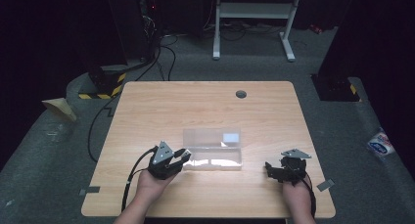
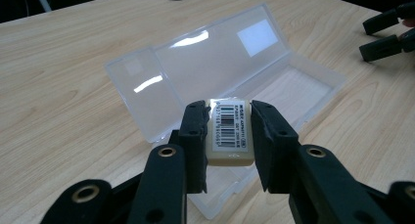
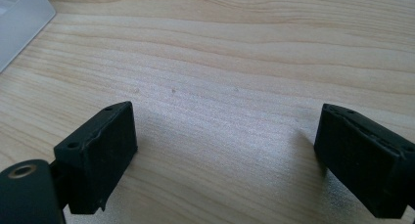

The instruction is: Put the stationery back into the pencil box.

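A clear plastic case lies open in the middle of the wooden table, lid folded back. In the left gripper view the case spreads out behind my left gripper, which is shut on a small cream block with a barcode label; the block hangs over the case's near corner. From above, the left gripper sits at the case's left end. My right gripper rests low by the table's right front, and its own view shows the jaws wide apart over bare wood.
A round grommet sits near the table's far edge. Tape marks lie on the grey floor beside the table. A white frame stands beyond. A corner of the case shows at the right gripper view's upper left.
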Demonstrator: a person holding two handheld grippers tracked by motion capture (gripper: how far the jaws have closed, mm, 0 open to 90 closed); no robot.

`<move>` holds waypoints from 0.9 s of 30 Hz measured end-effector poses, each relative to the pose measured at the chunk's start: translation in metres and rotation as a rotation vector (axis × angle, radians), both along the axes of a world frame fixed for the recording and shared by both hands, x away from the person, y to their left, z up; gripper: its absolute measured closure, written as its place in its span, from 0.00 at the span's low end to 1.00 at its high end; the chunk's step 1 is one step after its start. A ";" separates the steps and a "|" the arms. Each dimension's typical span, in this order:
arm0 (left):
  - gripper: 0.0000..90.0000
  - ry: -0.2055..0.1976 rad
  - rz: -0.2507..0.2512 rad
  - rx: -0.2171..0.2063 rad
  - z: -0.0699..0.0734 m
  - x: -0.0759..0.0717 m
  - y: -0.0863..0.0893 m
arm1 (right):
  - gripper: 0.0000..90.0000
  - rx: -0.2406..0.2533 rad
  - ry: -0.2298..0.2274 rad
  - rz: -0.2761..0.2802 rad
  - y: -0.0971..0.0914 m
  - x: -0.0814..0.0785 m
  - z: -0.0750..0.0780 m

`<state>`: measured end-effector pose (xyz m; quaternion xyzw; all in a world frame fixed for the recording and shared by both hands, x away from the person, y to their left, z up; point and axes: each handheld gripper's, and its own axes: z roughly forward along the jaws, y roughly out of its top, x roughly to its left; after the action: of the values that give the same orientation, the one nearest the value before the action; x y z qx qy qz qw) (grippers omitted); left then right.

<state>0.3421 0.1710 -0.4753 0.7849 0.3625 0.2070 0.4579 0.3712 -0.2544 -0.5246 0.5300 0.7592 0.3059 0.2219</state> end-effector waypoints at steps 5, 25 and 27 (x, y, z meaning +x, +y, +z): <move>0.75 0.020 0.022 0.040 -0.012 0.010 -0.009 | 0.09 0.000 0.000 0.000 0.000 0.000 0.000; 0.75 0.083 0.066 0.092 -0.033 0.026 -0.014 | 0.09 -0.003 -0.001 0.001 0.000 0.000 0.000; 0.73 0.079 0.064 0.087 -0.033 0.026 -0.013 | 0.09 -0.002 -0.001 0.001 0.000 0.000 0.000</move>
<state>0.3683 0.1575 -0.5079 0.7995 0.3960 0.2059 0.4020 0.3710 -0.2543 -0.5246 0.5290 0.7597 0.3054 0.2228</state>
